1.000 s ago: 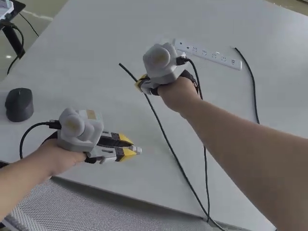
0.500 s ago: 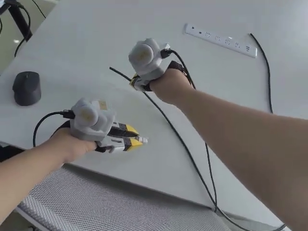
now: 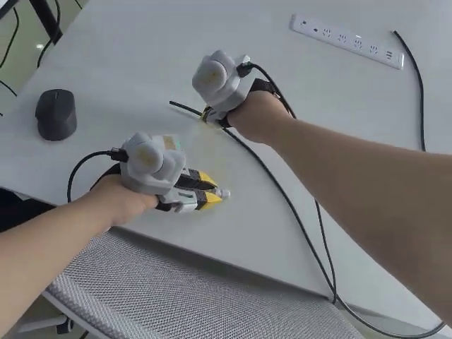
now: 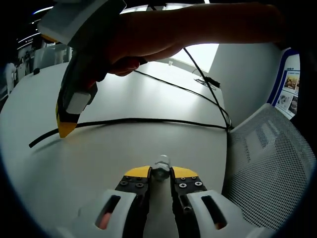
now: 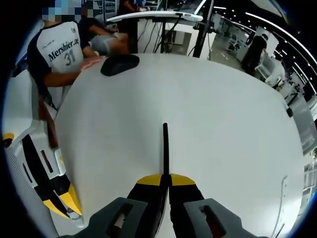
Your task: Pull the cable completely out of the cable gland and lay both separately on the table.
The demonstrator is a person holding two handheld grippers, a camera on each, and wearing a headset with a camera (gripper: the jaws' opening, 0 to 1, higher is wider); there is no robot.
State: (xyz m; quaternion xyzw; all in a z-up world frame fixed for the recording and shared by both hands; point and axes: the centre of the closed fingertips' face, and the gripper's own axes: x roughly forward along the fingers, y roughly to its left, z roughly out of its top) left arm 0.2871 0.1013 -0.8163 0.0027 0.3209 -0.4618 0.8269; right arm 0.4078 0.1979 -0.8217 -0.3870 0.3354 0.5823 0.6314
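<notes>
Left gripper: yellow-tipped jaws pressed in on the small pale-grey plastic cable gland, pinched at the very tips. Nothing runs through the gland in the left gripper view. In the head view it sits just over the near edge of the white table; whether it touches the surface cannot be told.

Right gripper: jaws pressed together on the thin black cable. A short free end pokes out past the tips, bare. In the head view the rest of the cable trails back under the forearm and off the near table edge. The gripped stretch is low over the table; contact not discernible.

Gland and cable are apart, one per gripper, with bare table between them.

Progress (judgement): extraction looks finished, since the cable end is clear of the gland. Left to do: set the gland down, set the cable down, some way apart, and let go of both.

Surroundings: dark grey computer mouse at the left of the table, white power strip at the far side, grey mesh chair below the near edge.
</notes>
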